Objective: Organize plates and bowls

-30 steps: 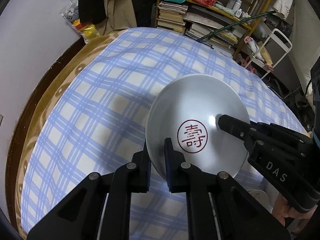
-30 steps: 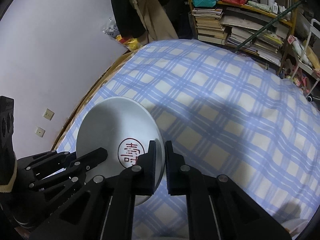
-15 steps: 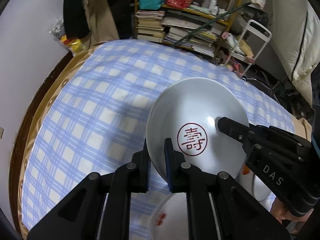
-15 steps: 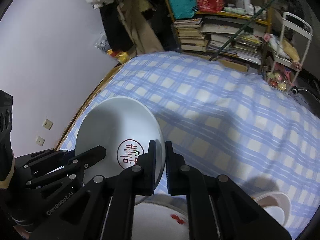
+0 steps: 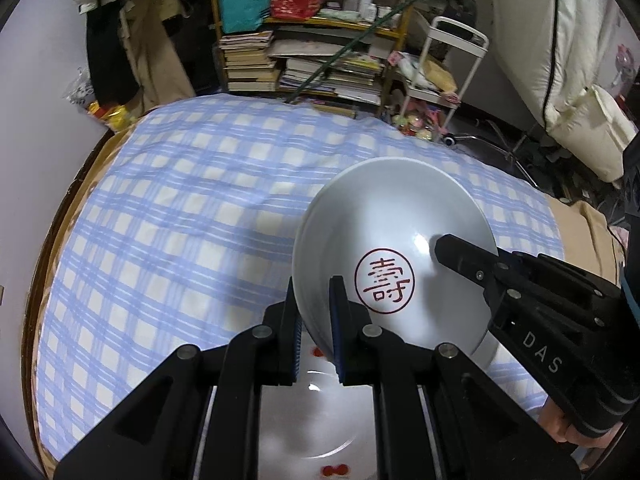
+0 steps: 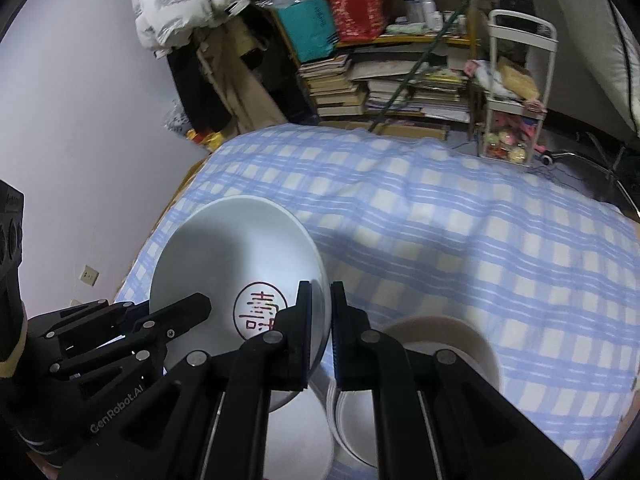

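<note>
1. Left gripper (image 5: 314, 316): its two black fingers pinch the near-left rim of a white bowl (image 5: 394, 264), one finger inside, one outside. The fingertips' lower ends hide part of the rim.
2. Right gripper (image 6: 320, 320): it pinches the opposite rim of the same bowl (image 6: 236, 264), one finger on each side of the wall. In the left wrist view it enters from the right, and its tip covers part of the bowl's inner wall.
3. The bowl hangs tilted between the two grippers, its inside facing the cameras. A red circular stamp with a character sits at its bottom; in the right wrist view the inner finger cuts off the stamp's edge.
4. Beneath the bowl lies a white plate (image 5: 320, 412) with small red marks, mostly hidden by the left gripper's arms and cut off at the frame's bottom. Whether the bowl touches it cannot be told.
5. In the right wrist view, a beige-rimmed bowl (image 6: 448, 328) sits just right of the held bowl, with white dishes (image 6: 352, 420) stacked in or beside it; the right gripper's arm blocks most of them, so their number is unclear.
6. All rest on a blue-checked cloth (image 5: 180, 208).
7. Farther back stands a cluttered shelf of books (image 5: 256, 60), blurred at the edges.
</note>
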Demonstrator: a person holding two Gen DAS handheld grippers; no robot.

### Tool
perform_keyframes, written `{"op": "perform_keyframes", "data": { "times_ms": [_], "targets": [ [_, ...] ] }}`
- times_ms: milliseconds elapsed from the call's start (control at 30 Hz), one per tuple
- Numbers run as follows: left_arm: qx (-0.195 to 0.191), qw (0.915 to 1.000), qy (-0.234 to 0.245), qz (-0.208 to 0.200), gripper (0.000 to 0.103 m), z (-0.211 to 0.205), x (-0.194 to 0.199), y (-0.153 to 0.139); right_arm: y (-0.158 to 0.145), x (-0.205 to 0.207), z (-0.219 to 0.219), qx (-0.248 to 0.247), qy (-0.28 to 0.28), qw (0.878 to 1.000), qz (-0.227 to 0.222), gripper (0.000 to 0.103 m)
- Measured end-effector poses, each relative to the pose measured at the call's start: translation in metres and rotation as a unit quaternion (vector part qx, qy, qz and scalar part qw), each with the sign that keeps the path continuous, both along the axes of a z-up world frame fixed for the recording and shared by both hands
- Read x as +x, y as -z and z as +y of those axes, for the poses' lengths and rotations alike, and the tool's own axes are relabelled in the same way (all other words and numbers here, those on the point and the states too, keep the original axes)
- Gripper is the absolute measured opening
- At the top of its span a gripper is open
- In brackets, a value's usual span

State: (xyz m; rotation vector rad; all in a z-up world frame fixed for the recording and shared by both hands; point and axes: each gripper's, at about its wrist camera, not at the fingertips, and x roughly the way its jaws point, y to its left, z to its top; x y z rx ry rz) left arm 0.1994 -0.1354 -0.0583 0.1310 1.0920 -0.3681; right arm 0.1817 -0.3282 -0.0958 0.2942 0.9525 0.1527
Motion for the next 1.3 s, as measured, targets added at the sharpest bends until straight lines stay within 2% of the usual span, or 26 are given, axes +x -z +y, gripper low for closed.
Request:
{"op": "perform_keyframes", "data": {
  "times_ms": [267, 533, 767, 1133, 1300],
  "targets": [
    [0.011, 0.9995, 0.029, 0.002, 0.014, -0.040, -0.028, 0.005, 0.000, -0.030, -0.036, -0.008, 0.027, 1.000, -0.002, 0.010],
    [0.018, 0.9987, 0.045, 0.014, 0.014, -0.065, -0.046, 0.020, 0.017, -0.051, -0.061, 0.002, 0.060, 0.998, 0.007, 0.010],
    [0.033, 0.9979, 0.050, 0.026, 0.014, -0.071, -0.051, 0.036, 0.043, -0.061, -0.070, 0.022, 0.075, 0.997, 0.023, 0.010],
    [0.039, 0.9971, 0.054, 0.037, 0.014, -0.078, -0.051, 0.050, 0.062, -0.069, -0.075, 0.012, 0.091, 0.995, 0.023, 0.010],
    [0.059, 0.9961, 0.063, 0.015, 0.014, -0.083, -0.057, 0.055, 0.068, -0.069, -0.075, 0.005, 0.091, 0.995, 0.027, 0.010]
  ]
}}
